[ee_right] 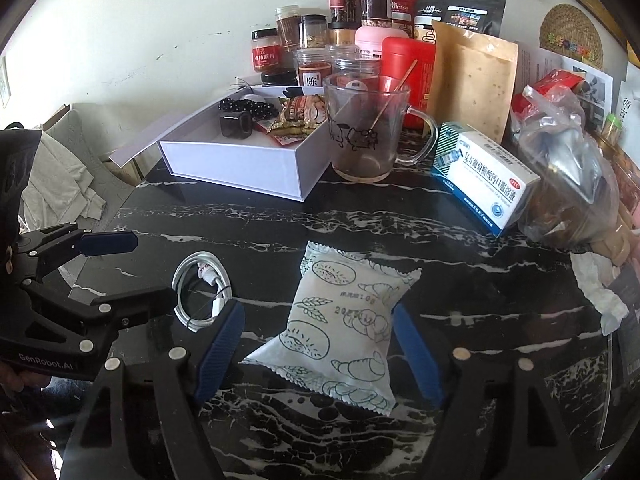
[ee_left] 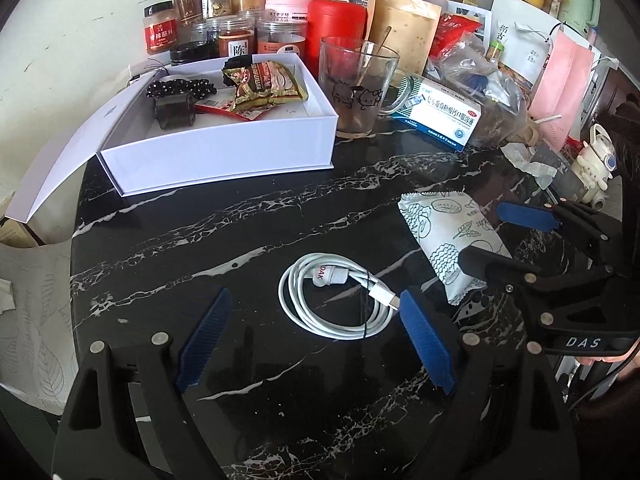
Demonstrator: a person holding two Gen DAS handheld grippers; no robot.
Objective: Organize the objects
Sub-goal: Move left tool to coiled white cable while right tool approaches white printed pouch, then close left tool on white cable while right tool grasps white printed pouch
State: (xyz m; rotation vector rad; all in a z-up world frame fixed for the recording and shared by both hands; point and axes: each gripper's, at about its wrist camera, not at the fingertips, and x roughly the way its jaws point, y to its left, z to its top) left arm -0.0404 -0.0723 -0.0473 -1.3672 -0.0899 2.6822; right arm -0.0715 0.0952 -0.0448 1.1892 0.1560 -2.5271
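A coiled white charging cable (ee_left: 336, 300) lies on the black marble table (ee_left: 200, 240). My left gripper (ee_left: 316, 300) hangs just above it, open, with its blue pads either side of the coil and not touching it. To the right lies a white printed snack packet (ee_right: 344, 320). My right gripper (ee_right: 318, 310) is open over it, the pads flanking the packet without pressing on it. An open white box (ee_left: 224, 156) at the back left holds dark beads, a black block and a snack bag. Each wrist view also shows the other gripper, the right gripper (ee_left: 482, 232) and the left gripper (ee_right: 154, 268).
Behind the box stand several spice jars (ee_left: 160, 32) and a red canister (ee_left: 336, 28). A glass mug (ee_right: 368, 132) with a stirrer, a blue-and-white medicine box (ee_right: 488, 176), a clear plastic bag (ee_right: 568, 176) and crumpled tissue (ee_right: 600, 300) crowd the back right.
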